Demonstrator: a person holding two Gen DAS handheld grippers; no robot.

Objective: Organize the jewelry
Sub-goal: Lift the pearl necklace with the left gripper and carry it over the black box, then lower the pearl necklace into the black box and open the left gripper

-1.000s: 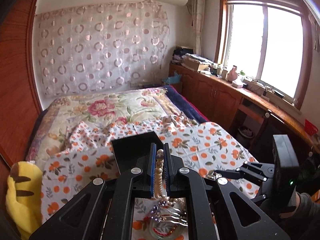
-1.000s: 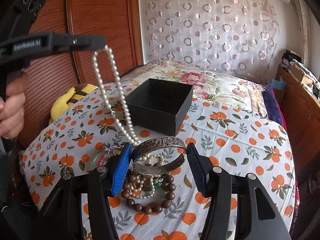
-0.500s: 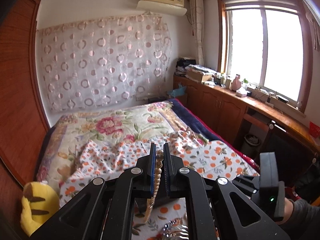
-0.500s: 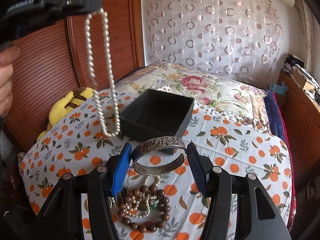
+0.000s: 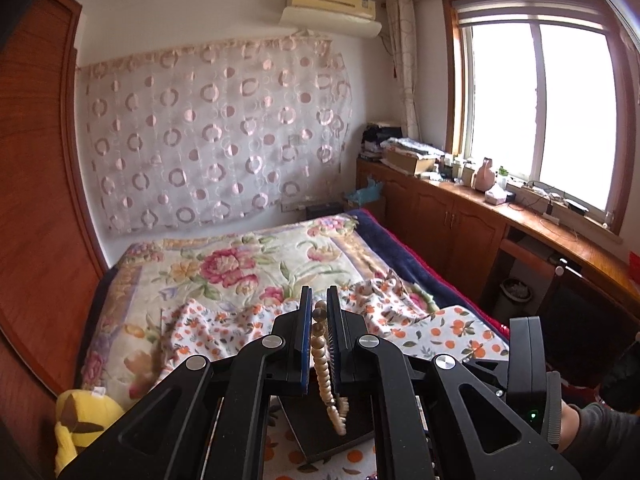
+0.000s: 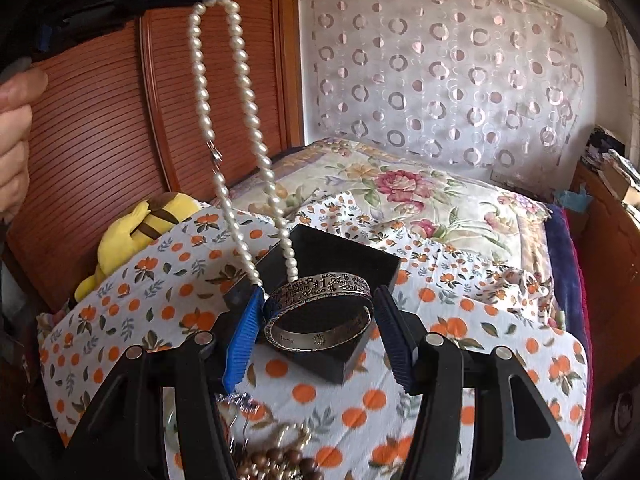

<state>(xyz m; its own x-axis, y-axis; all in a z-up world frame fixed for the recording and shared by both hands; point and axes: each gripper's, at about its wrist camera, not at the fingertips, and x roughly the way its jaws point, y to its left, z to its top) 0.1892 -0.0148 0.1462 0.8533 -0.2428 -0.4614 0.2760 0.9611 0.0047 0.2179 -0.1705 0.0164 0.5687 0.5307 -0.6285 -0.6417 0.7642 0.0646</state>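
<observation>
My left gripper (image 5: pixel 318 344), pinching the white pearl necklace (image 6: pixel 236 128), has carried it over the open black box (image 6: pixel 320 280); my right gripper (image 6: pixel 316 320) clamps the engraved silver bangle (image 6: pixel 320 312) there, so both can drop in.

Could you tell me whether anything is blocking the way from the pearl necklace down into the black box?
Possibly. The pearl necklace hangs from the left tool above the open black box. The right tool, holding the silver bangle, sits low in front of the box; the strand's lower end drops behind it, so contact cannot be told.
</observation>
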